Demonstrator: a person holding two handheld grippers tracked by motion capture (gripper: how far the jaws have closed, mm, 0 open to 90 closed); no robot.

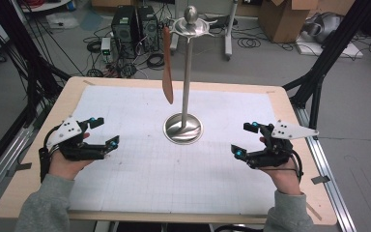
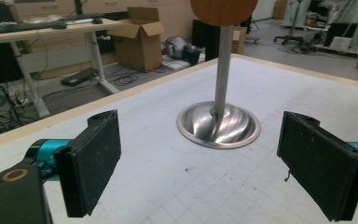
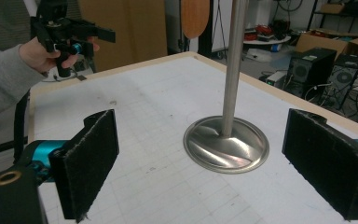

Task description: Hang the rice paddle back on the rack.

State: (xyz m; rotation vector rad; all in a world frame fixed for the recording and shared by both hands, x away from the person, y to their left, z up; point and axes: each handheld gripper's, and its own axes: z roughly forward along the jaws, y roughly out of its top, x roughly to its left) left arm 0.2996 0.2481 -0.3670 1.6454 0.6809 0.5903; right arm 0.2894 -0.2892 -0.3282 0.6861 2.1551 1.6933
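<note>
while both grippers hovered over the white gridded mat, the work in hand looked to be the wooden spatula hanging from the metal stand at the middle of the table. the spatula hung from 1 of the hooks under the stand's ball top, handle up and blade down, just left of the pole in the high view, its rounded tip well above the round base. it seemed to hang beside the pole rather than against it, though i could not tell that for sure.

the left gripper sat near the table's left side with its jaws spread wide and nothing between them; in the left gripper view its 2 black pads framed the base and the spatula's tip showed at the top edge. the right gripper sat opposite, jaws likewise spread and empty, pads either side of the base in its own view, with the left gripper held up farther off.

by my judgement the spatula would be light, stiff and not fragile, its smooth wood a little slippery and free to swing on the hook. the best hold seemed to be across the flat faces low on the handle or at the upper blade, then a lift up and off the hook; the stand looked heavy-based and unlikely to tip
</note>
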